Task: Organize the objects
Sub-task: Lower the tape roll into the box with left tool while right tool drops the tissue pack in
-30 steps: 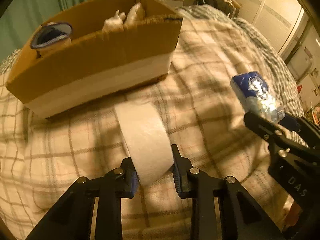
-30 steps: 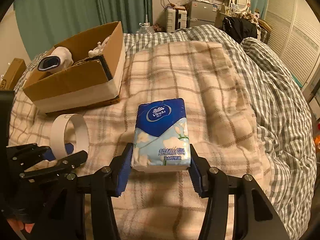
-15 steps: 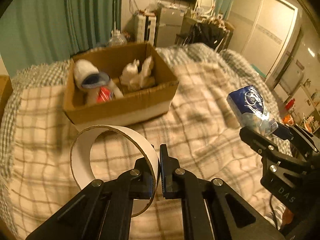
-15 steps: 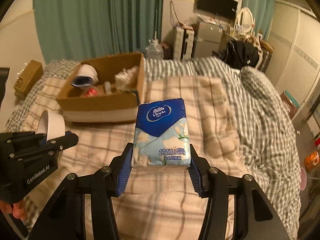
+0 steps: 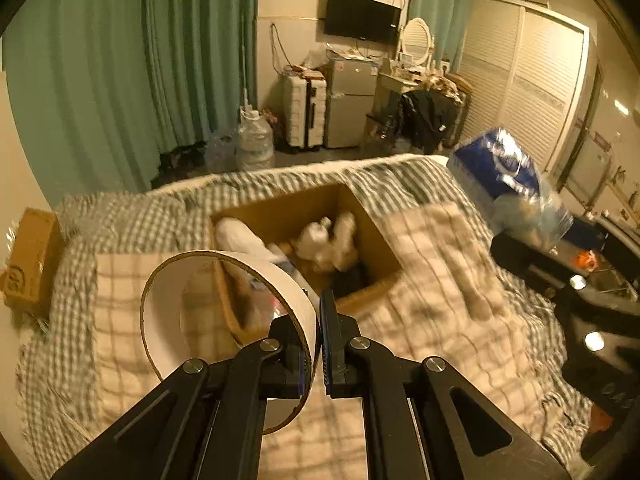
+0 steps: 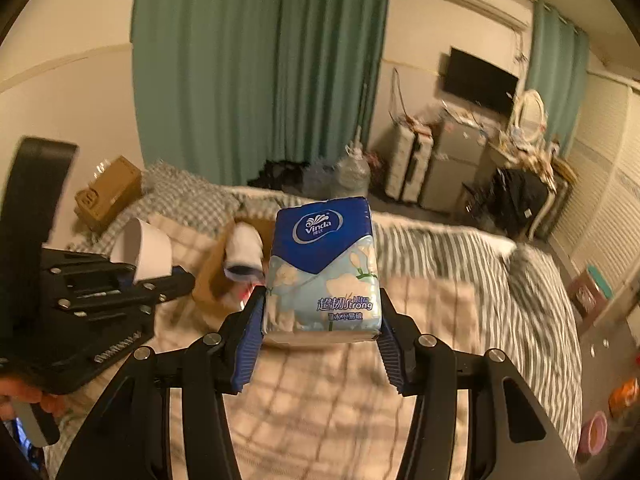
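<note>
The left gripper [image 5: 316,344] pinches the thin wall of a light, bendy tape ring [image 5: 224,320] and the right gripper [image 6: 320,336] squeezes the sides of a soft tissue pack [image 6: 324,272], both held up with the box [image 5: 304,236] ahead of the fingers.

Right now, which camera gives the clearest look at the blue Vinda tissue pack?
The right wrist view: the blue Vinda tissue pack sits centred and sharp between the right gripper pads, label readable. The left wrist view shows it only at the right edge, blurred, seen from the side.
</note>
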### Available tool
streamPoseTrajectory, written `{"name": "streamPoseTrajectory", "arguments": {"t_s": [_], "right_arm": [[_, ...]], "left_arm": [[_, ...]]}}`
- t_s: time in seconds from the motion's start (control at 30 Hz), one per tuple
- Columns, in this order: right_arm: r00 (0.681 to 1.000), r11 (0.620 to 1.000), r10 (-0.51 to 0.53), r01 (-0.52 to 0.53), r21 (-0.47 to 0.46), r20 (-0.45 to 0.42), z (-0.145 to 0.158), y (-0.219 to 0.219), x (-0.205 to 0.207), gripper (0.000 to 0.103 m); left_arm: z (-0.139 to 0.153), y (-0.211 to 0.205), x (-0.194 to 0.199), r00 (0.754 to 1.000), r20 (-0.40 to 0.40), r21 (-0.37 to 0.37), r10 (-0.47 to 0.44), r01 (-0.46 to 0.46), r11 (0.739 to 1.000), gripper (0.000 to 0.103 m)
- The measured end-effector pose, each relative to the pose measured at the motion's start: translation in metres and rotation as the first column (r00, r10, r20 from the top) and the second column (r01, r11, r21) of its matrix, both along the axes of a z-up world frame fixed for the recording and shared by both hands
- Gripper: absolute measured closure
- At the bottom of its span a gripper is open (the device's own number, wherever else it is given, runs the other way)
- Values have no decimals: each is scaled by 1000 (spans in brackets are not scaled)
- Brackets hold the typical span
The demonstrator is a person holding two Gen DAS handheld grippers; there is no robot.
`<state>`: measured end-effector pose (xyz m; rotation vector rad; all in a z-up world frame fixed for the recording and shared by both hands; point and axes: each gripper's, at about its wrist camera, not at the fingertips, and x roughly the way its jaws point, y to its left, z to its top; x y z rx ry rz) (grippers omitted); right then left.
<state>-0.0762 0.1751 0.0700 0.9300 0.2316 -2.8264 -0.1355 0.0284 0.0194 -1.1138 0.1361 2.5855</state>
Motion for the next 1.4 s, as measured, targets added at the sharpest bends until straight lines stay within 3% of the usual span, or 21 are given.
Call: {"name": "streamPoseTrajectory", "arguments": {"t_s": [0.17, 0.33, 0.57, 0.77, 0.9, 0.97, 1.0, 1.03, 1.1, 1.4], "right_arm": [[999, 999, 48, -49, -8, -24, 18, -17, -44, 52], [998, 998, 67, -67, -16, 7, 14, -23, -92, 53], [993, 998, 55, -52, -33, 102, -27, -16, -151, 53], [986, 999, 36, -28, -47, 164, -69, -3, -171, 53], [985, 996, 28, -13, -88, 169, -79, 6, -180, 51], [987, 995, 22, -6, -99, 161, -80, 9, -185, 43], [988, 995, 20, -6, -95, 155, -79, 8, -184, 38], [990, 996, 16, -3, -90, 137, -76, 8, -183, 25], [994, 997, 7, 2, -83, 112, -70, 9, -179, 20], [996, 997, -45, 50, -65, 73, -32, 26, -152, 20]], "left_arm": [[2, -6, -39, 1000, -1, -16, 24, -24, 1000, 97], [-4, -3, -79, 999, 2, -16, 44, -44, 999, 97], [-47, 7, -118, 997, 60, -39, 57, -54, 998, 97], [-80, 15, -124, 996, 84, -64, 39, -33, 997, 97], [-87, 20, -125, 997, 75, -86, 28, -22, 996, 95], [-88, 20, -126, 996, 82, -83, 26, -19, 996, 89], [-88, 20, -125, 996, 86, -82, 24, -17, 996, 79], [-88, 21, -126, 996, 89, -87, 25, -18, 996, 59], [-84, 20, -122, 997, 72, -100, 37, -30, 995, 29], [-34, 19, -101, 1000, -5, -140, 31, -31, 990, 23]]}}
